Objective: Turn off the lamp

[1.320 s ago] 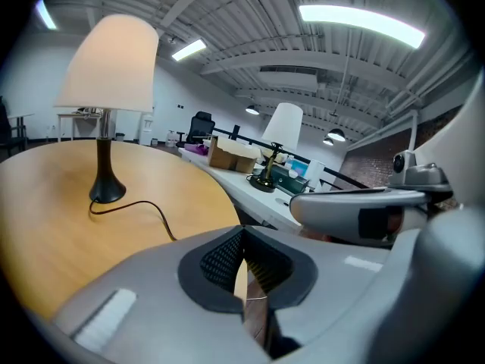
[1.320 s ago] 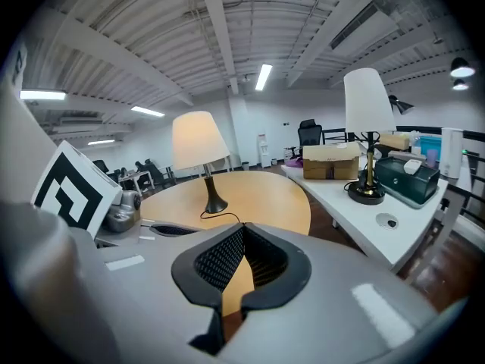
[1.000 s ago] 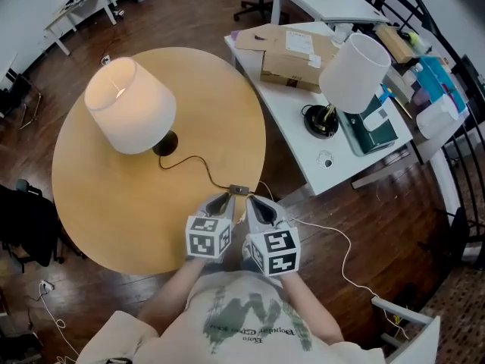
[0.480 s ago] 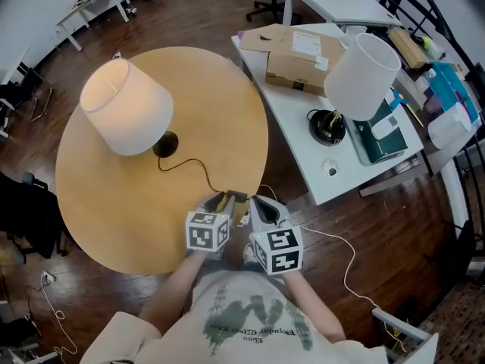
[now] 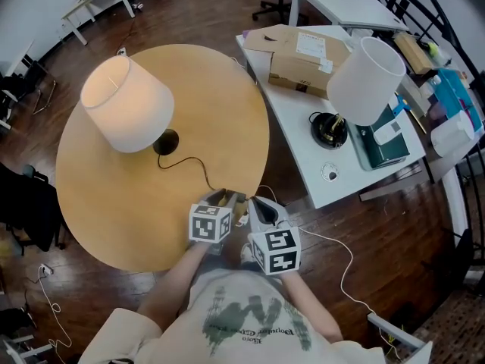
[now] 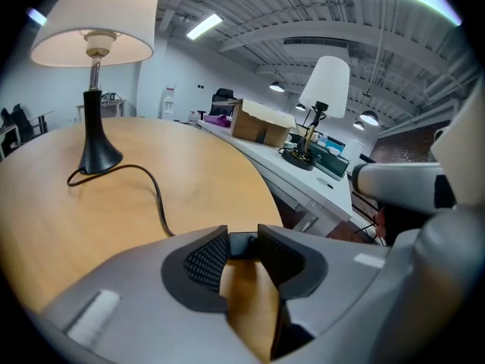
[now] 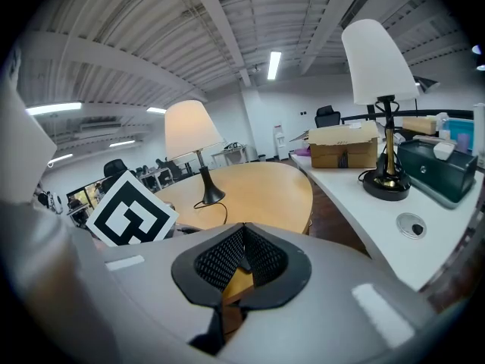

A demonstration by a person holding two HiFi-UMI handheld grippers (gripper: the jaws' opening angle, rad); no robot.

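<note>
The lit lamp [image 5: 125,105] stands on the round wooden table [image 5: 91,196], its shade glowing. A black cord [image 5: 193,161] runs from its base to a dark inline switch [image 5: 237,196] near the table's front edge. My left gripper [image 5: 225,198] is at that switch. In the left gripper view the switch [image 6: 241,246] sits between the opening jaws of the left gripper [image 6: 242,236], whose pads flank it. My right gripper [image 5: 254,203] hangs just right of the switch. In the right gripper view the right gripper [image 7: 242,250] is shut, with nothing between its pads.
A white desk [image 5: 303,139] stands to the right of the table, carrying an unlit lamp [image 5: 365,70], a cardboard box [image 5: 307,55] and a dark green case [image 5: 379,139]. A white cable [image 5: 337,241] trails over the wooden floor on the right.
My left gripper has sunk toward the table edge and its jaws have spread apart around the cord switch. The right gripper has hardly moved. The lamp stays lit.
</note>
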